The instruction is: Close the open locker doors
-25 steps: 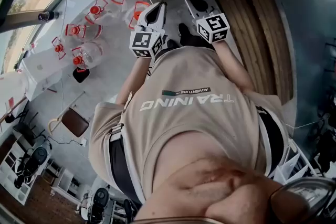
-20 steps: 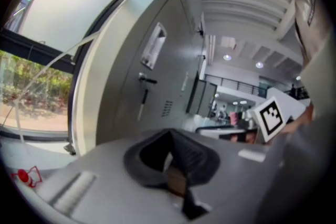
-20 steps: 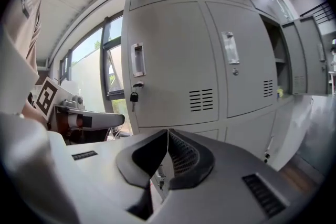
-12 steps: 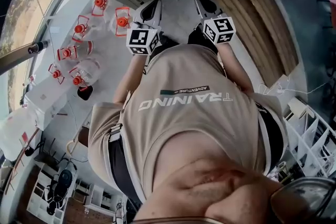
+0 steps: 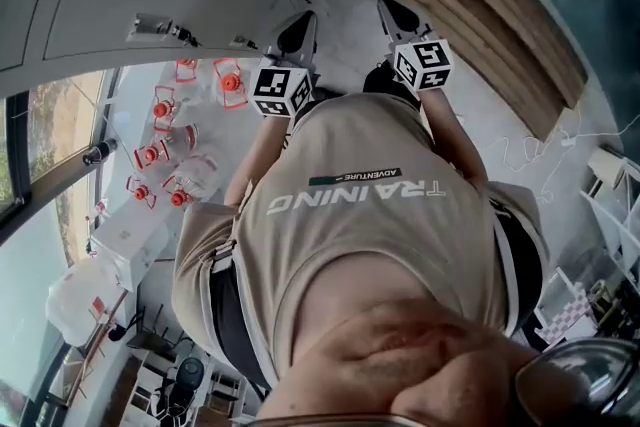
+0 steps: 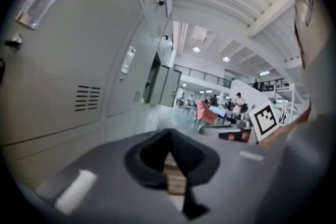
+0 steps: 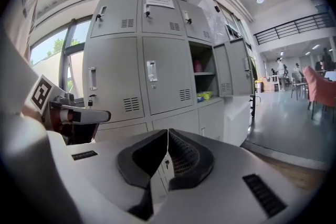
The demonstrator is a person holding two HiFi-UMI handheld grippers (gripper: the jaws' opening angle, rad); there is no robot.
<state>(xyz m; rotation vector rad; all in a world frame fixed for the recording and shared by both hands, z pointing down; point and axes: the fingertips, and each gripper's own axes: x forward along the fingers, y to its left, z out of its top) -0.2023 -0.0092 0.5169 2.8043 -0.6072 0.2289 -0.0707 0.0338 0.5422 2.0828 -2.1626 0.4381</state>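
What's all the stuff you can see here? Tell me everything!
Lockers: many, grey, in a bank ahead in the right gripper view.
Open locker door: at least one, grey, right end of the bank.
Pink thing: one, upper shelf of the open locker.
Yellow-green thing: one, shelf below it.
Paper notice: one, white, on a top locker.
Water jugs: several, clear with red caps, left side of the head view.
Chair: one, pink, far right.
Left claw: grey, shut, empty.
Right claw: grey, shut, empty.
Marker cubes: two, black and white, one per claw.
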